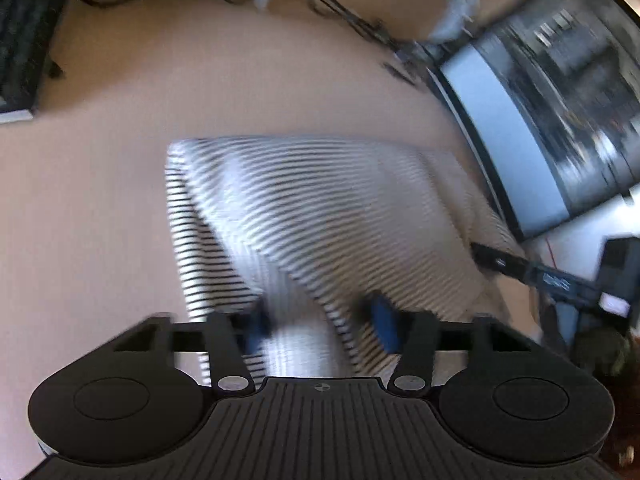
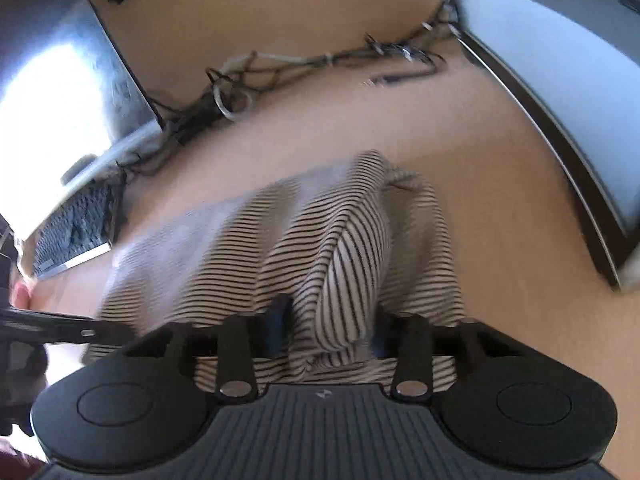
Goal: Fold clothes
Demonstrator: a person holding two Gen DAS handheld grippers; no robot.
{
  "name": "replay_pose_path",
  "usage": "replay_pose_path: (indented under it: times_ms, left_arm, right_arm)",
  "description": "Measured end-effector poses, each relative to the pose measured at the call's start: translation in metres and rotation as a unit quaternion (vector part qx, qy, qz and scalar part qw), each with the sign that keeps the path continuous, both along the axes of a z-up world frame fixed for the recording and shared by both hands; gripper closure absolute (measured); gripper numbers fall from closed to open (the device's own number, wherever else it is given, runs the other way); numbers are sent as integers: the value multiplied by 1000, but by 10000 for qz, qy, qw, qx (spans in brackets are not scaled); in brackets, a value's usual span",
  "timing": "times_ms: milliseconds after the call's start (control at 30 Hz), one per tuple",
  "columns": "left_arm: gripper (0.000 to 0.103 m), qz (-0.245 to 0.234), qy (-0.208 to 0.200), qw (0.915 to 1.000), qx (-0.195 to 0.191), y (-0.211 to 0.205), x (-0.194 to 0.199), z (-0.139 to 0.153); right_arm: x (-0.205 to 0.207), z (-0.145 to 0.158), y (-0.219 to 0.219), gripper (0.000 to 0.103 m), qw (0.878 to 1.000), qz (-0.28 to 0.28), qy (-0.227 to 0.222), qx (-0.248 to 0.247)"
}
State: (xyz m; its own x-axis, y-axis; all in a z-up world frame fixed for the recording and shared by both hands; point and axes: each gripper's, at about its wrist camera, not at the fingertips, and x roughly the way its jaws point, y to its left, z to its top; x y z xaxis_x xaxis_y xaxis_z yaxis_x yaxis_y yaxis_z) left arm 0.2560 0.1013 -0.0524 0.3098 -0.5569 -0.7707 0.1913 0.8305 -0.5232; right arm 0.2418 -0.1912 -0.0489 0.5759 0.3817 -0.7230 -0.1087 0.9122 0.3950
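A white garment with thin black stripes [image 1: 320,208] lies bunched on the tan wooden table [image 1: 100,184]. My left gripper [image 1: 320,326] sits at its near edge, blue pads [image 1: 384,324] closed against a raised fold of the cloth. In the right wrist view the same garment [image 2: 240,248] forms a thick roll that fills the gap of my right gripper [image 2: 330,324], whose pads [image 2: 280,320] press on it. The right gripper's black finger [image 1: 520,266] reaches the cloth's right edge. The left gripper [image 2: 60,326] shows at the far left, with a hand [image 2: 20,296] behind it.
A black keyboard [image 1: 24,40] lies at the table's left; a monitor [image 1: 540,120] stands on the right. Tangled cables [image 2: 280,68] run along the back edge. The same keyboard [image 2: 76,232] and a curved dark screen frame [image 2: 560,140] flank the cloth.
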Motion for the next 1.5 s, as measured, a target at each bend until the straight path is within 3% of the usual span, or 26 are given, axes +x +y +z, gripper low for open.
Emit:
replay_pose_path:
  times_ms: [33, 100, 333, 433, 600, 667, 700, 733, 800, 900, 1033, 1200, 1267, 1300, 1333, 1367, 1400, 1433, 1500]
  left_arm:
    - [68, 125, -54, 9999, 2, 4, 9, 6]
    - [74, 368, -171, 9992, 4, 12, 26, 18]
    - [79, 387, -1217, 9918, -88, 17, 40, 86]
    - [86, 376, -1327, 9903, -183, 22, 32, 95]
    - [84, 263, -1098, 9936, -45, 23, 16, 78]
    - [83, 328, -856, 9958, 43, 28, 13, 65]
    - [76, 388, -712, 9967, 57, 31, 13, 58]
    - [67, 449, -570, 9973, 71, 34, 12, 51]
    - [62, 537, -403, 9977, 110, 39, 11, 41]
    - [47, 521, -290, 9980, 218, 41, 10, 33]
    - [31, 419, -159, 9989, 162, 39, 11, 27]
    - [24, 454, 31, 9990, -46, 35, 17, 17]
    - [24, 503, 85, 9987, -50, 31, 22, 12]
    - [24, 528, 114, 9985, -51, 29, 25, 9]
    - [30, 558, 152, 9983, -36, 26, 27, 7]
    - [34, 562, 161, 9983, -18, 22, 29, 6]
    - [49, 564, 118, 9983, 77, 17, 30, 7]
    - [63, 541, 32, 9982, 243, 13, 30, 9]
    - [74, 441, -133, 9981, 413, 8, 30, 17]
  right_arm:
    - [10, 6, 0, 72, 9999, 39, -94, 53]
    - [29, 21, -1, 74, 9993, 108, -320, 184]
    - [57, 84, -15, 83, 9926, 283, -1068, 511]
    - [54, 95, -22, 95, 9910, 325, -1221, 443]
    - [33, 75, -27, 93, 9957, 331, -853, 158]
    - [28, 59, -33, 84, 9980, 176, -586, 162]
    - [26, 51, -37, 70, 9987, 85, -469, 189]
    - [24, 44, -40, 62, 9991, -4, -366, 223]
    - [19, 31, -43, 62, 9994, -87, -223, 254]
    - [17, 15, -44, 50, 9995, -153, -17, 269]
    - [14, -2, -46, 48, 9970, -271, 342, 634]
    - [17, -25, -41, 47, 9890, -500, 829, 1118]
    - [25, -28, -33, 48, 9899, -521, 740, 1092]
    - [29, -28, -29, 55, 9909, -511, 666, 1052]
    - [33, -29, -25, 70, 9918, -502, 593, 1011]
    - [35, -25, -20, 76, 9936, -448, 473, 921]
    - [37, -19, -15, 82, 9957, -361, 319, 794]
    - [39, -12, -9, 85, 9973, -275, 166, 666]
    - [39, 7, -5, 87, 9984, -75, -151, 548]
